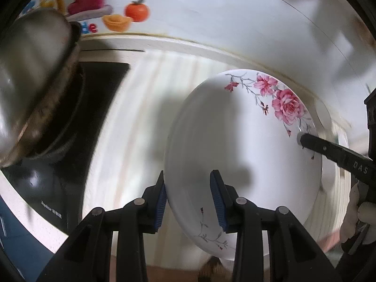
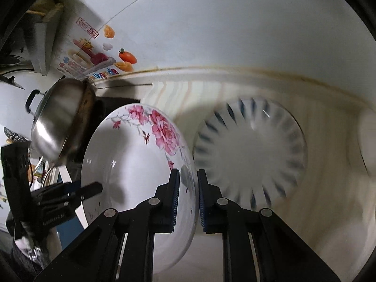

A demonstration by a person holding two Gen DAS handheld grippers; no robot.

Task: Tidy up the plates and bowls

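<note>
A white deep plate with pink roses (image 1: 244, 141) is held tilted above the pale counter, and it also shows in the right wrist view (image 2: 131, 155). My left gripper (image 1: 188, 199) has its fingers on either side of the plate's near rim, closed on it. My right gripper (image 2: 188, 199) is shut on the plate's opposite rim; one of its fingers (image 1: 329, 150) shows in the left wrist view. A white plate with blue dashes around the rim (image 2: 251, 150) lies on the counter just right of the flowered plate.
A steel pot (image 1: 30, 89) with a sooty base sits on a black stove at the left; it also shows in the right wrist view (image 2: 58, 119). The tiled wall with fruit stickers (image 1: 138, 11) runs behind. Another white dish edge (image 2: 366, 138) sits far right.
</note>
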